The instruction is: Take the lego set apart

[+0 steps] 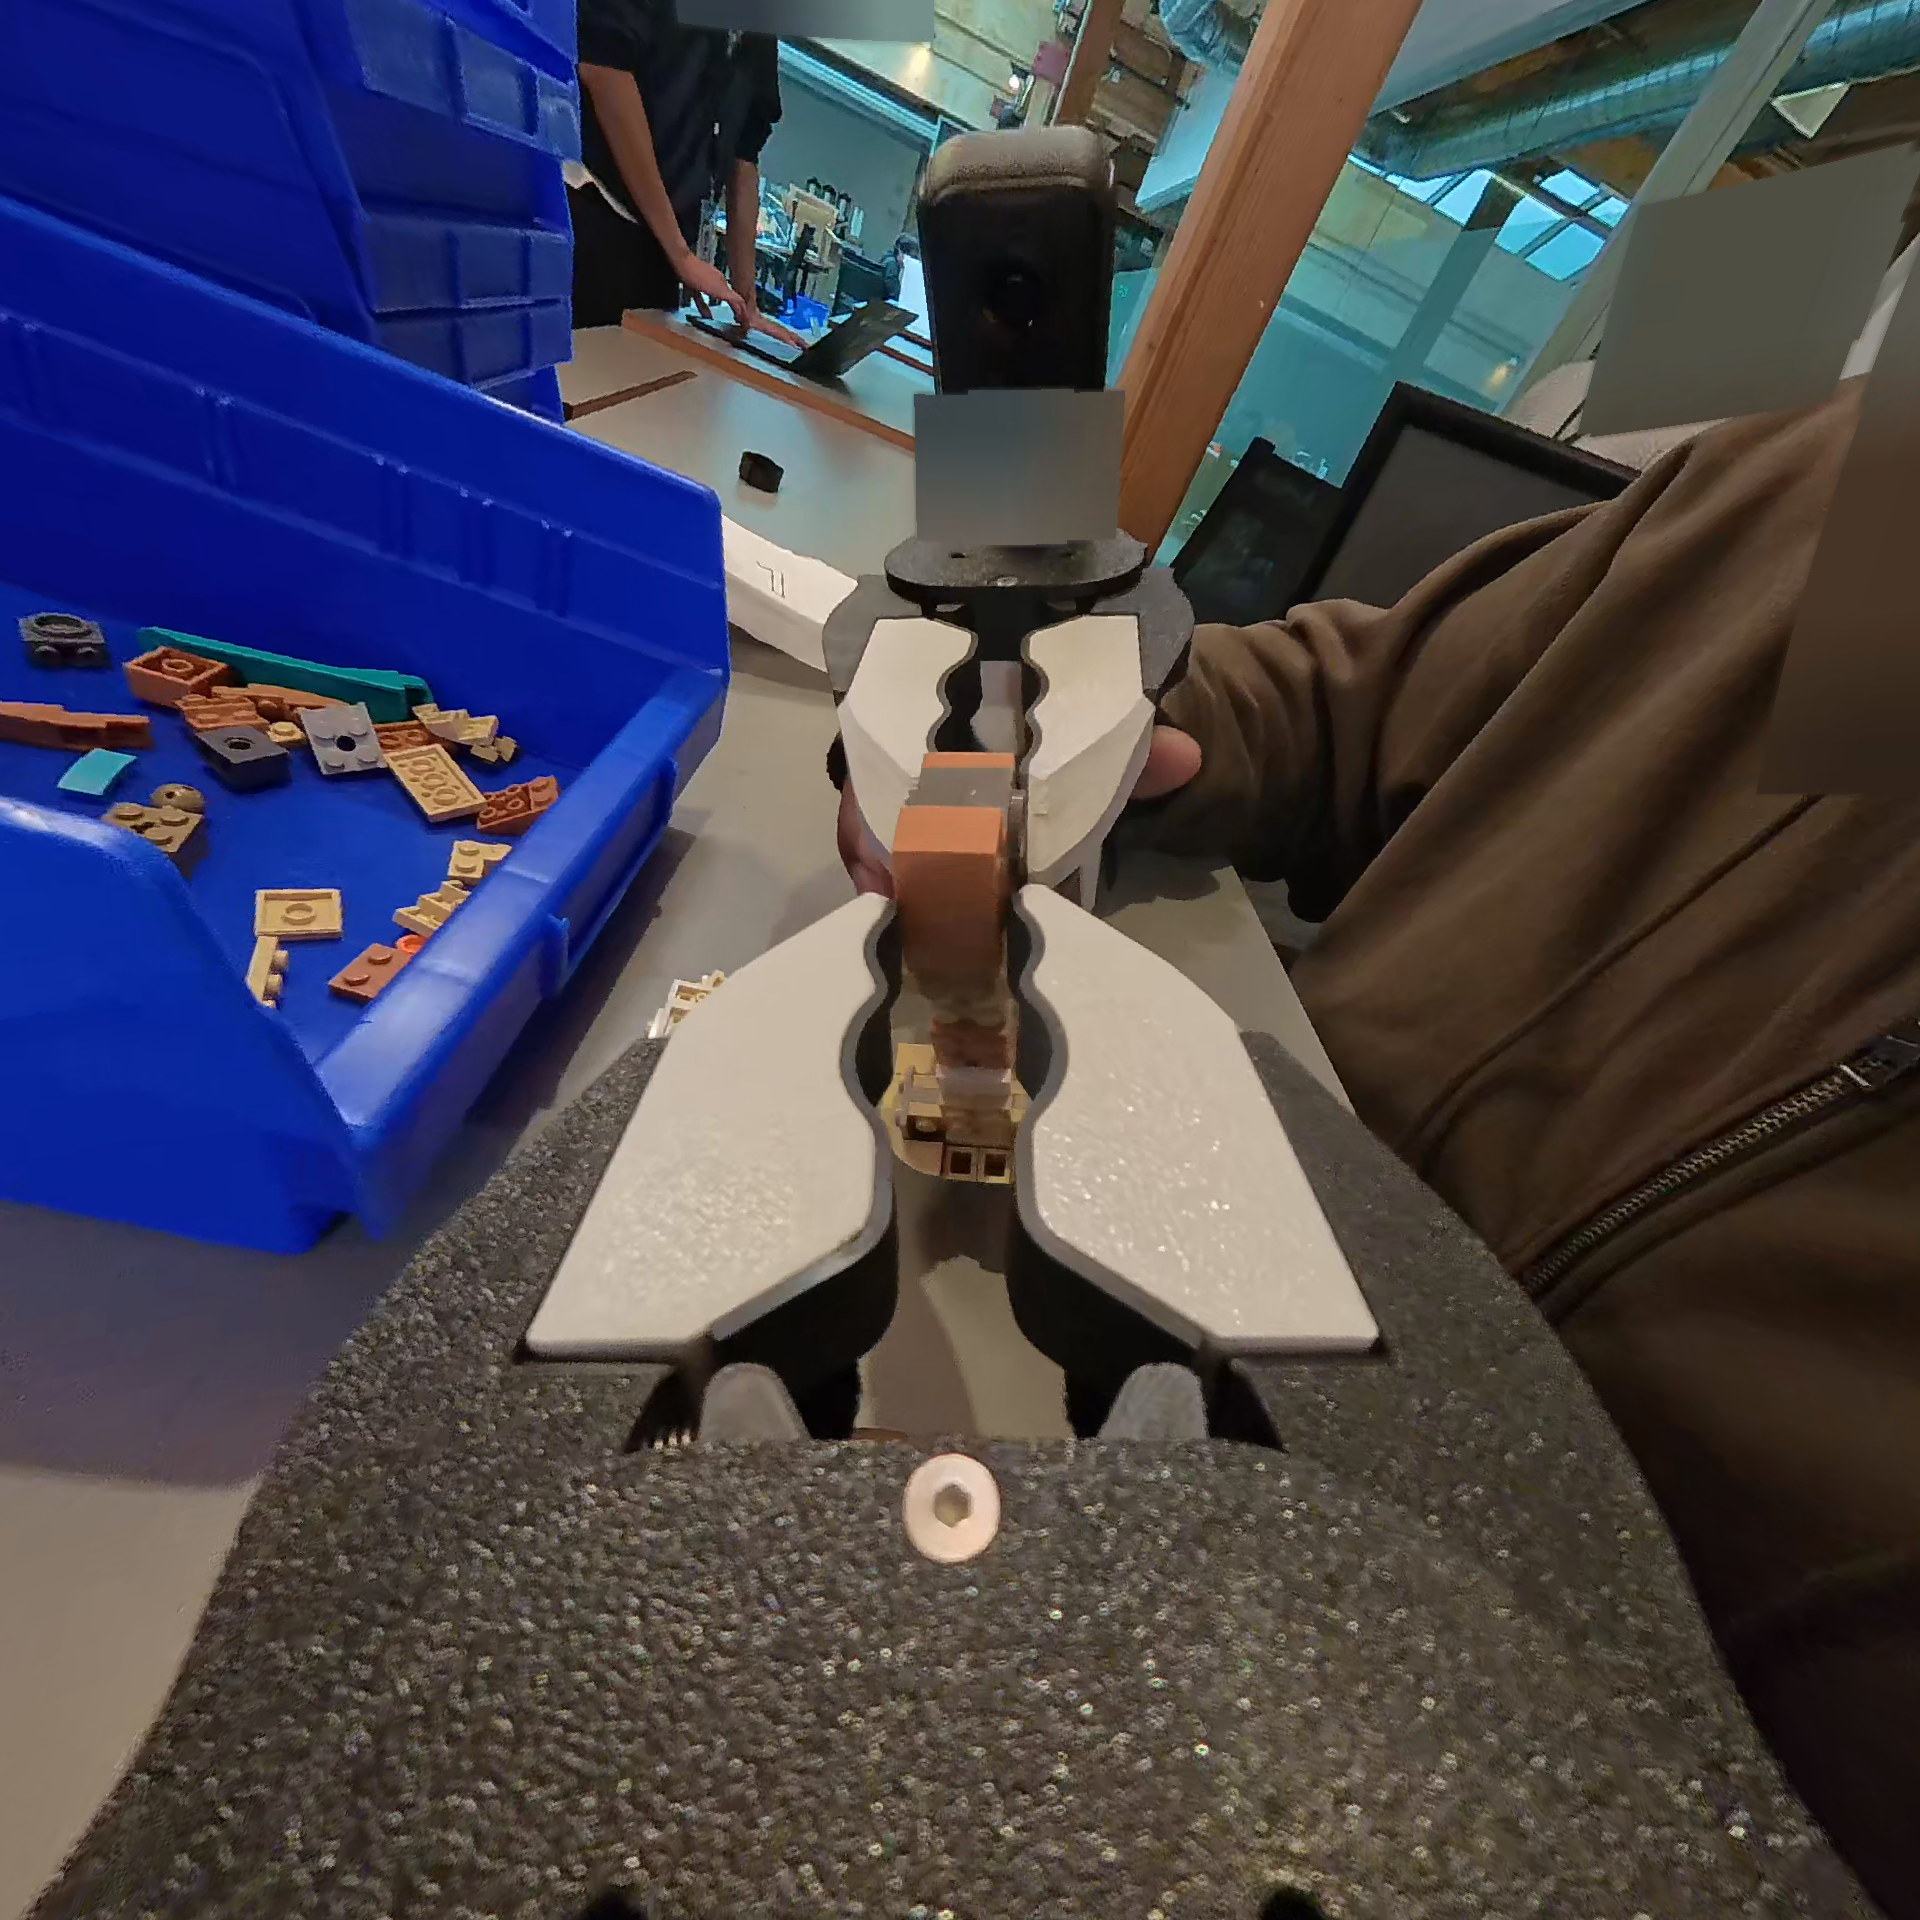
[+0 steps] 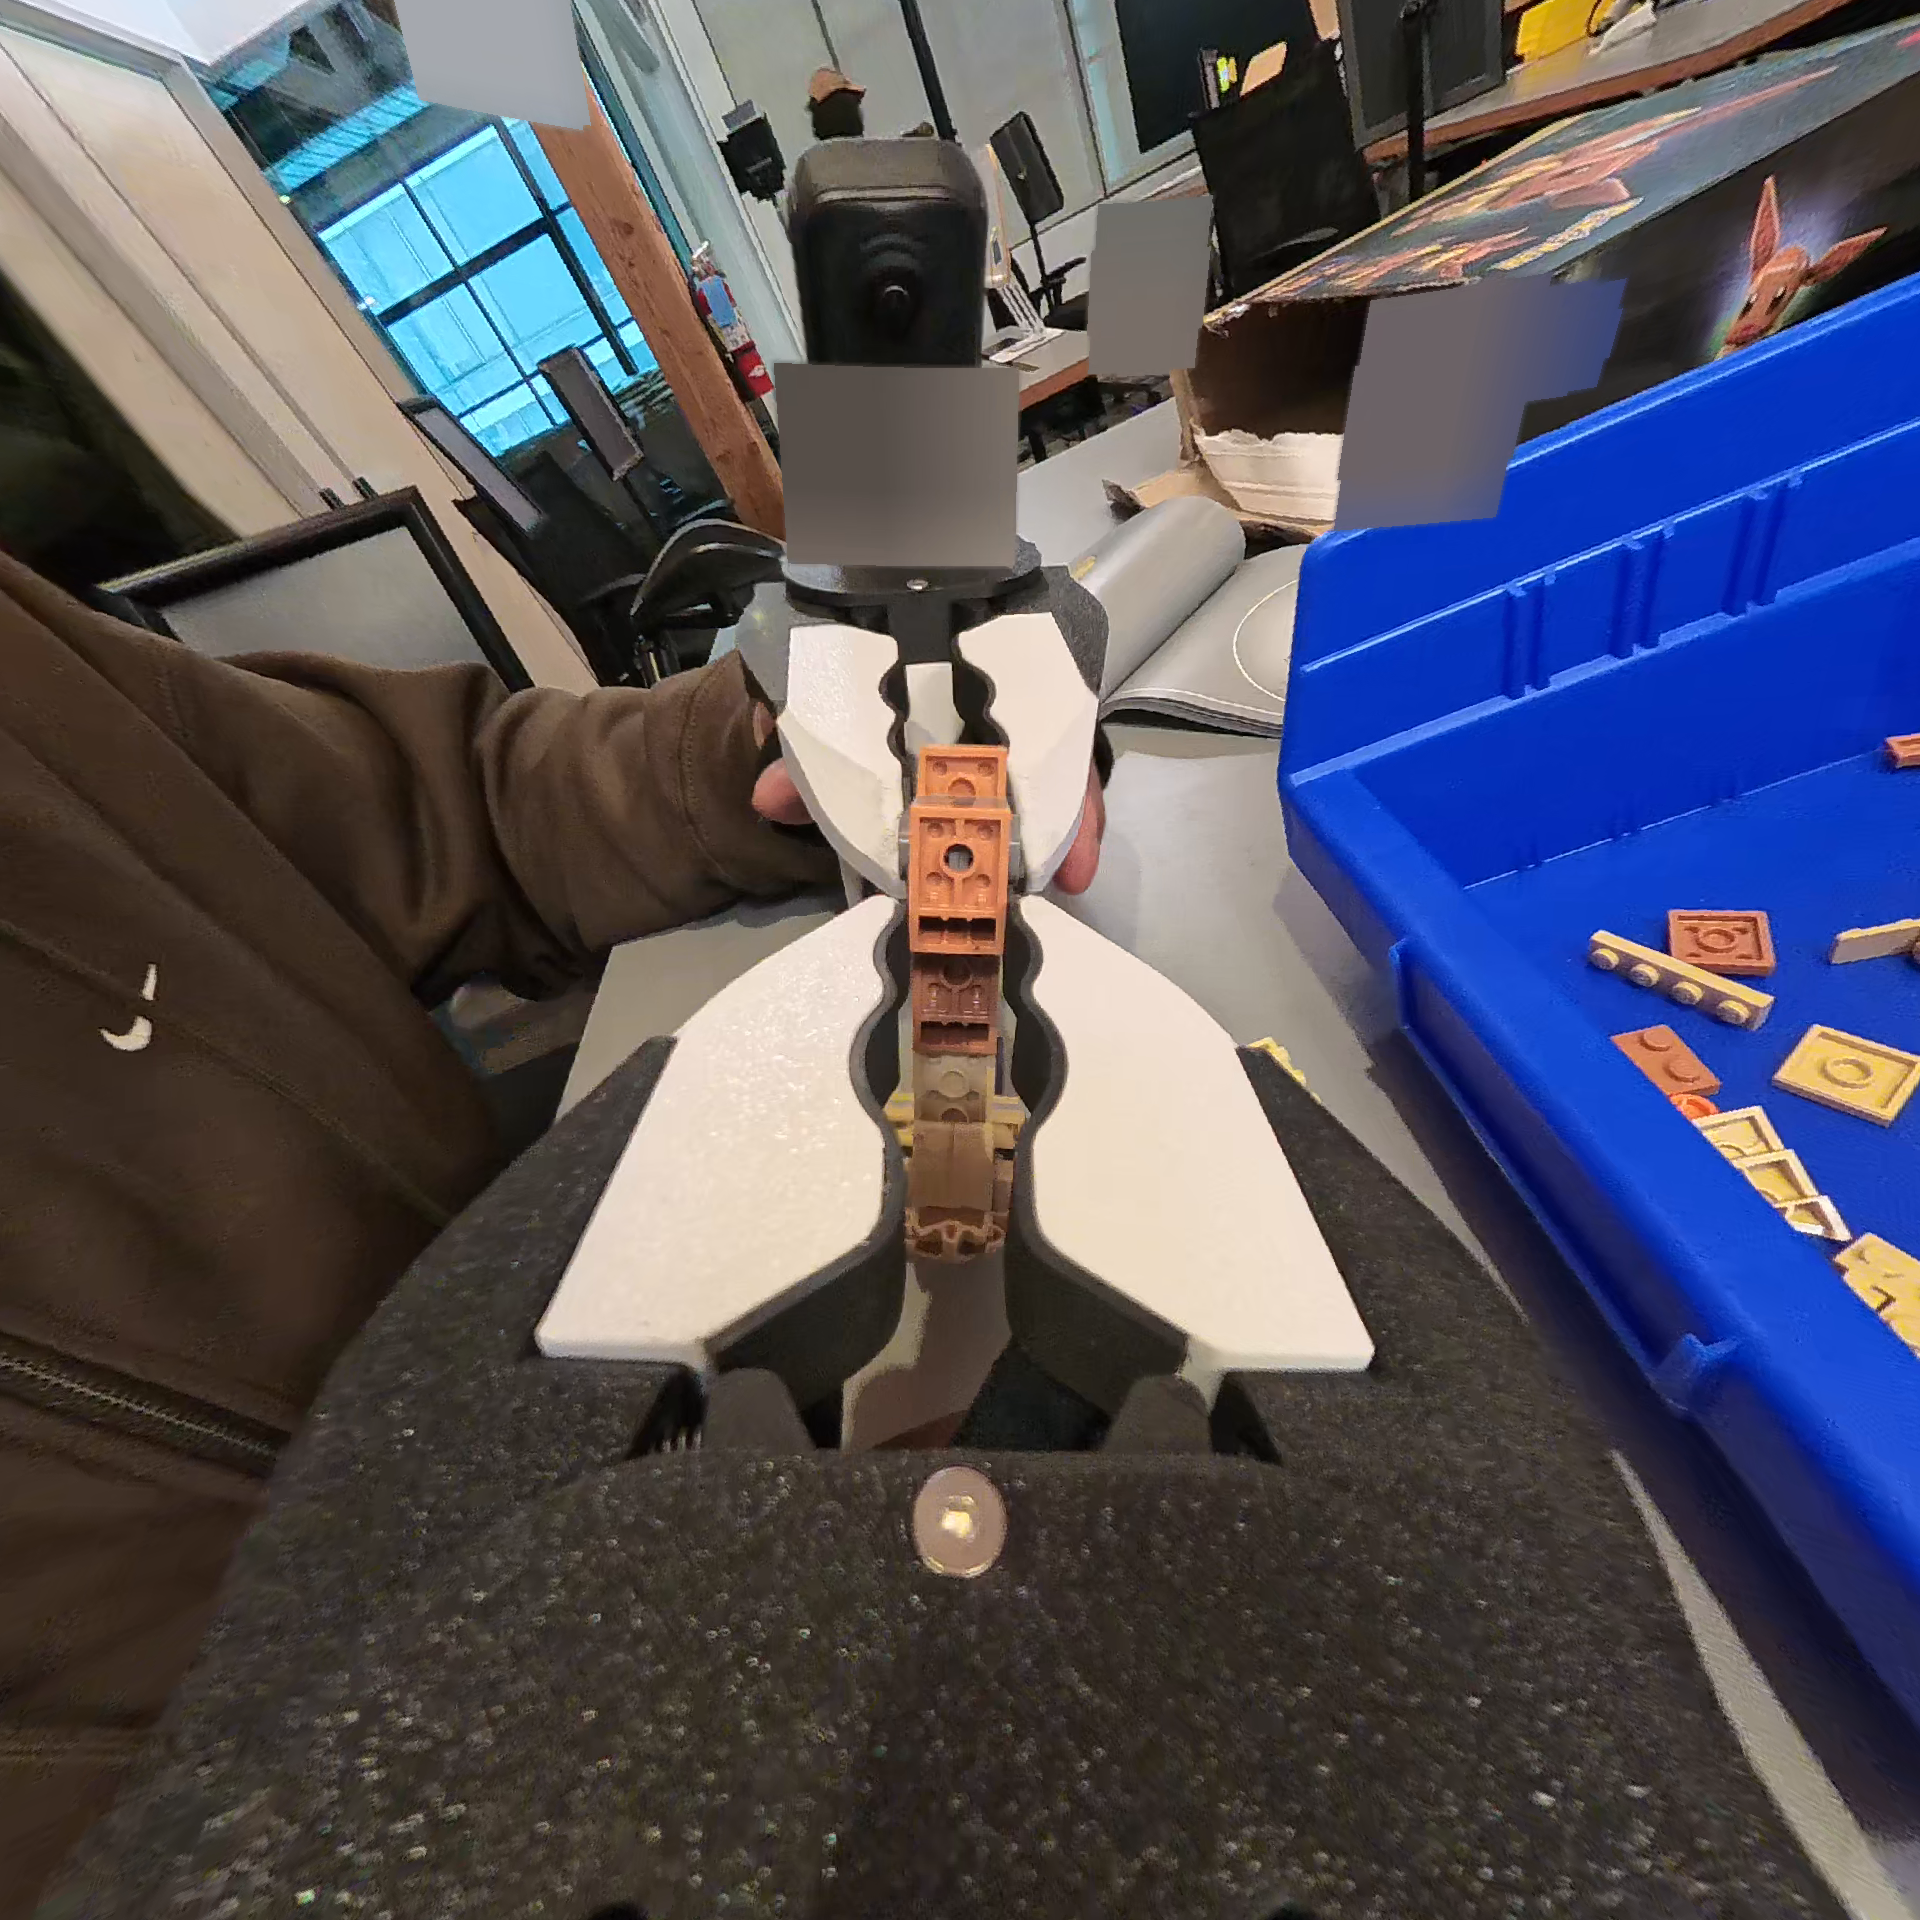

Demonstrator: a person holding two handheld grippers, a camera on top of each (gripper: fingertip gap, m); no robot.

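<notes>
1. The brick strip (image 2: 957,997) ran lengthwise between both grippers, beside the blue bin (image 1: 520,935).
2. The left gripper (image 1: 951,935) pinched one end.
3. The right gripper (image 2: 957,935) pinched the other, directly opposite.

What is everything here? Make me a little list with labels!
Left gripper: closed on one end of the brick assembly
Right gripper: closed on the other end
Assembly: long, orange, brown and tan bricks, held between both grippers above the grey table
Bin: blue, beside the grippers, with loose tan, brown and grey pieces
Person: brown jacket sleeve
</notes>
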